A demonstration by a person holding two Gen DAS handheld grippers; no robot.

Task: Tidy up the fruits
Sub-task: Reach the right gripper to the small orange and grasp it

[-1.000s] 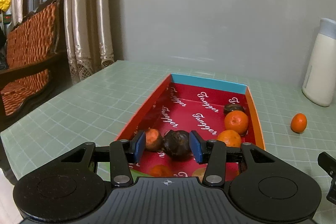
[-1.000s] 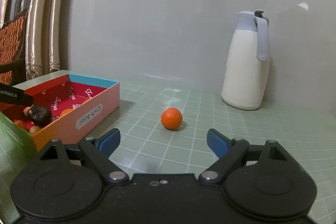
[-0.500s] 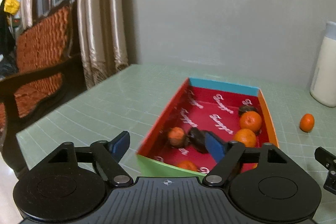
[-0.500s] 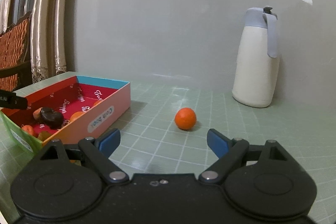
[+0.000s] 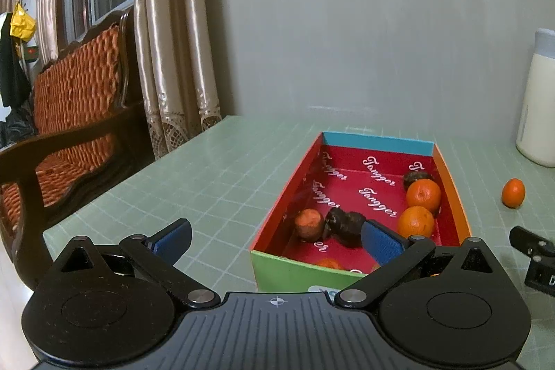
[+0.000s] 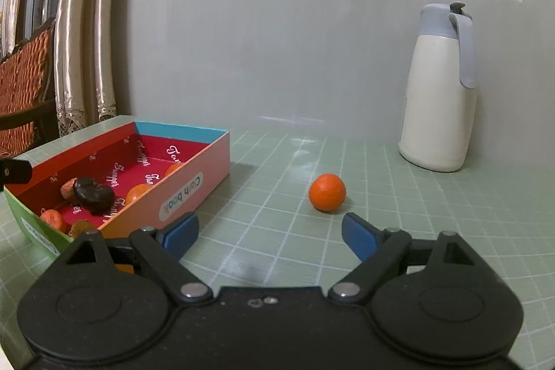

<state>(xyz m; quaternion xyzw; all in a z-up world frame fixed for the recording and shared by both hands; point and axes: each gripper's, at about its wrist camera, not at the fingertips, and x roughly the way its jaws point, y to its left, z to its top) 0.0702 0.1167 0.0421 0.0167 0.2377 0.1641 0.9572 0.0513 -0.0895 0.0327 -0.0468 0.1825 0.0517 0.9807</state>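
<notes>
Fruits mostly gathered in the open cardboard box (image 5: 360,186), red-lined, on the green gridded table (image 5: 215,175). Dark wrinkled fruit (image 5: 345,224) lies near the box's left wall, touching a rough orange-brown fruit (image 5: 308,223); two tangerines (image 5: 419,207) sit along the right wall with another dark fruit (image 5: 416,177) behind them. More orange pieces at the near end, partly hidden by the wall.

One loose tangerine (image 6: 327,192) sits on the table right of the box, well apart from it, nearer the white thermos jug (image 6: 438,106). Probably the last piece to collect.

Left gripper (image 5: 275,240) hangs at the box's near left corner, tilted slightly down, jaws opening wide, nothing between them; the dark fruit lies free on the box floor.

Right gripper (image 6: 269,234) points at the loose tangerine, low over the table, jaws spread, empty. Looks lined up for that pick.
</notes>
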